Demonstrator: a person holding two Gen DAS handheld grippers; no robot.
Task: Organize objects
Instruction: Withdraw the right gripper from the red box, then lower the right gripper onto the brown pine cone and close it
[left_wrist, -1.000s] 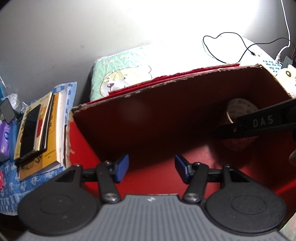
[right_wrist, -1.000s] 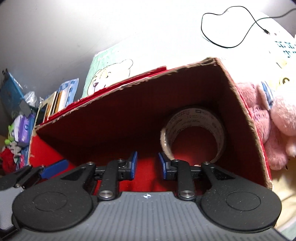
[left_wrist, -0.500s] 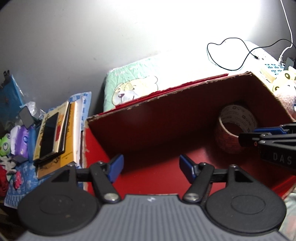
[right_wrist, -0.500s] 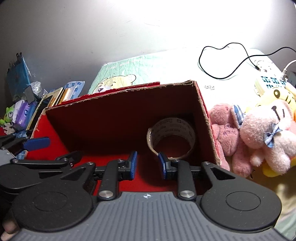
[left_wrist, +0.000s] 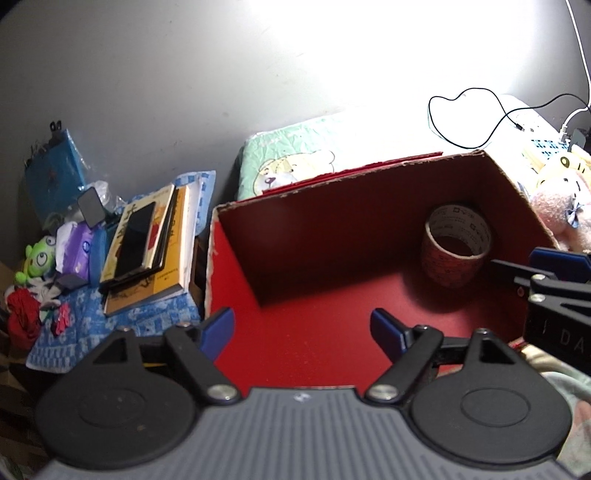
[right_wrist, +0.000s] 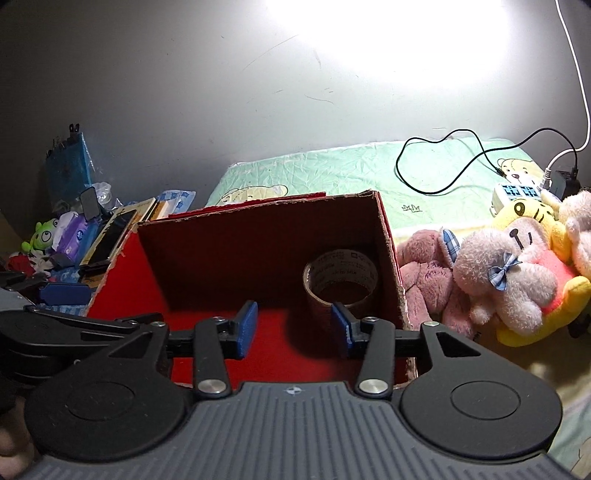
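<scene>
A red cardboard box (left_wrist: 236, 236) (right_wrist: 388, 236) lies open toward me on the bed. A roll of brown tape (left_wrist: 457, 243) (right_wrist: 341, 282) stands in its far right corner. My left gripper (left_wrist: 303, 328) is open and empty, above the box's front left part. My right gripper (right_wrist: 293, 325) is open and empty, just in front of the tape roll without touching it; its side shows at the right edge of the left wrist view (left_wrist: 554, 273).
A stack of books with a black phone on top (left_wrist: 147, 243) lies left of the box, with small toys and tissue packs (left_wrist: 70, 251) beyond. Plush toys (right_wrist: 509, 280) lie right of the box. A black cable (right_wrist: 443, 162) and power strip (right_wrist: 517, 192) lie on the green bedsheet.
Both grippers have pulled back and up out of the box. The right gripper's jaws have opened wider. The tape roll stays in the corner.
</scene>
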